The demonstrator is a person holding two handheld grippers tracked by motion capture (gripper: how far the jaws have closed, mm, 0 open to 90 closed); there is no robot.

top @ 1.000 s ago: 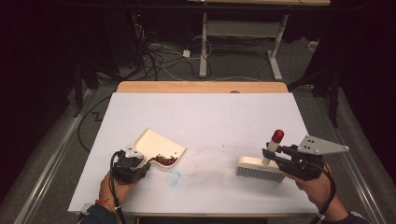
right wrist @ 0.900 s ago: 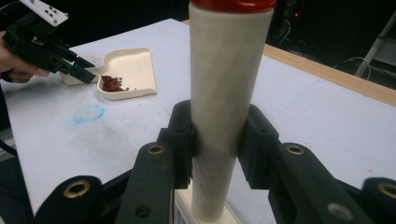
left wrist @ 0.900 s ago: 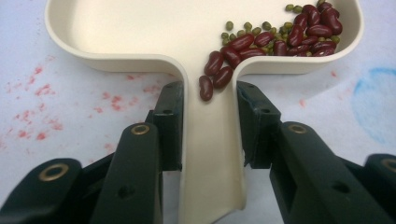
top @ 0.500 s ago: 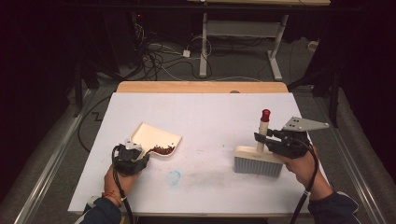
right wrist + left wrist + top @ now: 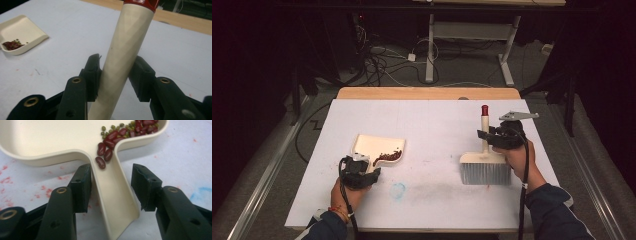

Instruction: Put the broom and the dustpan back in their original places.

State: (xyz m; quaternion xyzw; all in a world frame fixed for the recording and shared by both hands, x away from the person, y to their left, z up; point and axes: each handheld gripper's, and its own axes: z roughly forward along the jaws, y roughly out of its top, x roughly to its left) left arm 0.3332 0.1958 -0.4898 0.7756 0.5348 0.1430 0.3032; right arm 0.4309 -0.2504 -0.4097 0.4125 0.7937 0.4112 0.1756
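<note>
Surveying the white table (image 5: pixel 432 125), we list the following. Item one: a cream dustpan (image 5: pixel 378 147) at the left, lying flat, with red and green beans (image 5: pixel 117 133) gathered in the corner where pan meets handle. Our left gripper (image 5: pixel 111 187) straddles the dustpan handle (image 5: pixel 112 202); its jaws stand apart, a gap visible on each side of the handle, so we record it as open and not clamping. Item two: a brush (image 5: pixel 485 165) at the right, bristles down on the table, its cream handle (image 5: pixel 125 50) upright with a red tip. Our right gripper (image 5: pixel 117 76) is closed around that handle, both jaws pressed against it. Item three: a faint blue smudge (image 5: pixel 398 190) near the left hand (image 5: pixel 344 192).
</note>
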